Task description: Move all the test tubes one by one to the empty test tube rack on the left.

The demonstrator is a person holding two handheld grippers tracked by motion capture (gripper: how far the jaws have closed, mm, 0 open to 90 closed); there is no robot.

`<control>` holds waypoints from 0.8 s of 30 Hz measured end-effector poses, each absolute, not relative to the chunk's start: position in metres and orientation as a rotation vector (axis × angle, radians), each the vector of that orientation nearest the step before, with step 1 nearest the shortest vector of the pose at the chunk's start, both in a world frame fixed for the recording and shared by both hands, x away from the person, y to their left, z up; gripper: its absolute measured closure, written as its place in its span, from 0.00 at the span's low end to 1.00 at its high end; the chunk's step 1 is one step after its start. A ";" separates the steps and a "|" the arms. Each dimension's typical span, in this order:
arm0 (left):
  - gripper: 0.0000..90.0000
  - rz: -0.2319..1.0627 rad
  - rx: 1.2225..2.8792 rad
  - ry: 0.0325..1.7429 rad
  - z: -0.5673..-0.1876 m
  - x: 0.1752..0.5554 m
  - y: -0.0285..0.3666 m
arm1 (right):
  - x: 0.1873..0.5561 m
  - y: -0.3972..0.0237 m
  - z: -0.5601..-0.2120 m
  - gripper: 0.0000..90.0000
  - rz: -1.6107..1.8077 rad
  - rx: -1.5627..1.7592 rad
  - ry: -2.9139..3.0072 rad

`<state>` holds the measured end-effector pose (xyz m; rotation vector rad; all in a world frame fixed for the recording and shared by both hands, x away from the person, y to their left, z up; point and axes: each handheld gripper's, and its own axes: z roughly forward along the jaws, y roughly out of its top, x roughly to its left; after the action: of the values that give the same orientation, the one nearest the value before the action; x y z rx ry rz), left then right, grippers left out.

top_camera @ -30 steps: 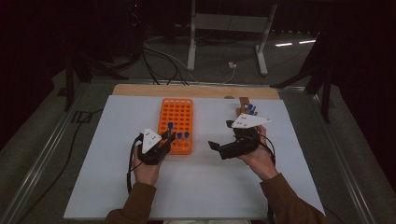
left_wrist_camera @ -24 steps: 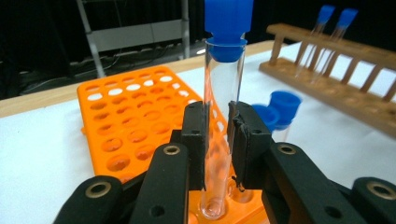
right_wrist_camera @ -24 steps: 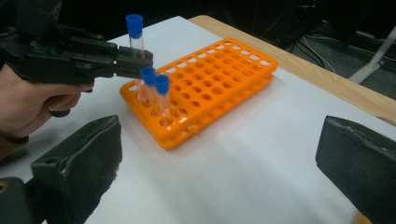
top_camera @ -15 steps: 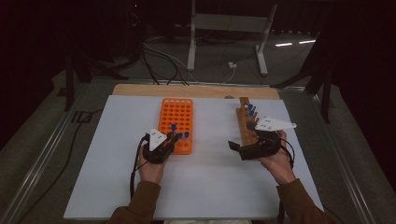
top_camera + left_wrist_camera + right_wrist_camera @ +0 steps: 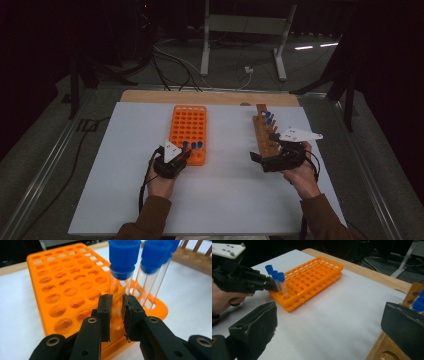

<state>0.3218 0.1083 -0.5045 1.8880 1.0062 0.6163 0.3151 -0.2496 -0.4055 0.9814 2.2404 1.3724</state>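
Observation:
My left gripper (image 5: pixel 117 312) is shut on a clear test tube with a blue cap (image 5: pixel 120 277), gripping its glass body. The tube stands in the near corner of the orange rack (image 5: pixel 62 285), beside two more blue-capped tubes (image 5: pixel 152 272). In the high view the left gripper (image 5: pixel 184 154) is at the near right corner of the orange rack (image 5: pixel 189 131). My right gripper (image 5: pixel 260 152) is open at the near end of the wooden rack (image 5: pixel 264 131), which holds blue-capped tubes (image 5: pixel 268 117). The right gripper (image 5: pixel 332 322) has nothing between its wide-set jaws.
The racks stand on a white sheet (image 5: pixel 225 200) over a wooden table, with bare sheet between them and along the front. Most holes of the orange rack (image 5: pixel 312 277) are vacant. Beyond the table's far edge are cables and a metal stand (image 5: pixel 240 30) on the floor.
My right gripper has swung right, from the middle of the sheet to the wooden rack's near end. The left gripper has sunk a little with the tube at the orange rack.

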 end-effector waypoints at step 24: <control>0.84 0.581 1.862 1.054 -0.492 0.316 0.115 | 0.344 -0.273 -0.417 0.01 1.286 1.131 2.120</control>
<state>0.3160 0.1150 -0.4919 1.8619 1.0540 0.5808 0.3441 -0.2734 -0.4170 1.1309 2.1203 1.2862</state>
